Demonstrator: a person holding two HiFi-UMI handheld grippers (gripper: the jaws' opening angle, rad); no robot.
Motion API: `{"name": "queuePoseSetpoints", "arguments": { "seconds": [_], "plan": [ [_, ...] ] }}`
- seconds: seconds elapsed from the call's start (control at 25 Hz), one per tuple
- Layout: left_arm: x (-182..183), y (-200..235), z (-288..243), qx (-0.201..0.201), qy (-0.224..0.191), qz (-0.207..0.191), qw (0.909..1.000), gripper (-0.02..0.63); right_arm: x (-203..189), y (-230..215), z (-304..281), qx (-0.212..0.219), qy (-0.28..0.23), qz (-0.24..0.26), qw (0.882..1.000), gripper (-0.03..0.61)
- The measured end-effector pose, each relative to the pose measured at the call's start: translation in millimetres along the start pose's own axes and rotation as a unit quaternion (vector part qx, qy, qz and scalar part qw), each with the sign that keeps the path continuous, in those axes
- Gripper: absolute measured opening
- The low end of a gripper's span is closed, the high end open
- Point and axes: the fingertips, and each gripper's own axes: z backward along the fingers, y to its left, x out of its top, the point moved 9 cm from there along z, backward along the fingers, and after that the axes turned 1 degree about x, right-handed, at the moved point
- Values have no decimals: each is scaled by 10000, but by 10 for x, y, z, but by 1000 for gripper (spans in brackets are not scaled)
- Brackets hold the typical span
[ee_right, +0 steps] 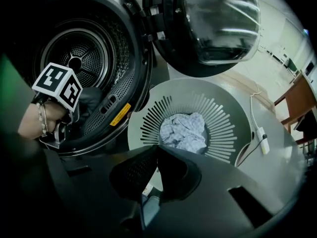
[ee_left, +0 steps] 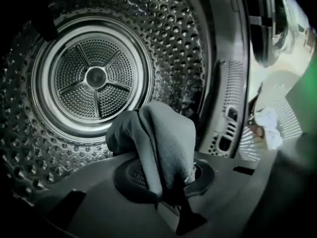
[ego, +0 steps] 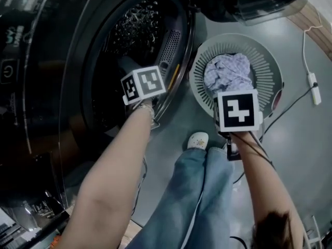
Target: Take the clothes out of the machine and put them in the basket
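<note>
Hiding the left gripper [ee_left: 172, 198] fingers that clamp it, a grey garment [ee_left: 163, 133] bulges; right gripper [ee_right: 156, 150] closed, empty.

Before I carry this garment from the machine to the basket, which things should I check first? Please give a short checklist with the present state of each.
1. The left tongs are shut on the grey garment: ok.
2. The right tongs are shut with nothing between them: ok.
3. The basket has room above the pale cloth in it: ok.
4. The machine door is swung open: ok.
5. The garment's far end hangs free of the drum: cannot tell.
</note>
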Motion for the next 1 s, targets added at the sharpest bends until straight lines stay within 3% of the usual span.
{"name": "queuePoseSetpoints", "arguments": {
  "seconds": [0.2, 0.36, 0.84, 1.0],
  "plan": [
    [-19, -69, 309, -203, -141, 92, 9997, 78, -99, -47, 189, 311, -59, -414, 9986, 1],
    [2, -128, 554, -389, -248, 127, 9989, 77, -209, -201, 383, -5, -22, -474, 9989, 2],
    [140, -476, 1290, -1158, -988, -11, 9883, 75, -408, -504, 795, -225, -129, -336, 9991, 3],
    [144, -530, 1470, -1591, -1216, 13, 9797, 75, -405, -630, 929, -459, -416, -412, 9972, 3]
  ]
}}
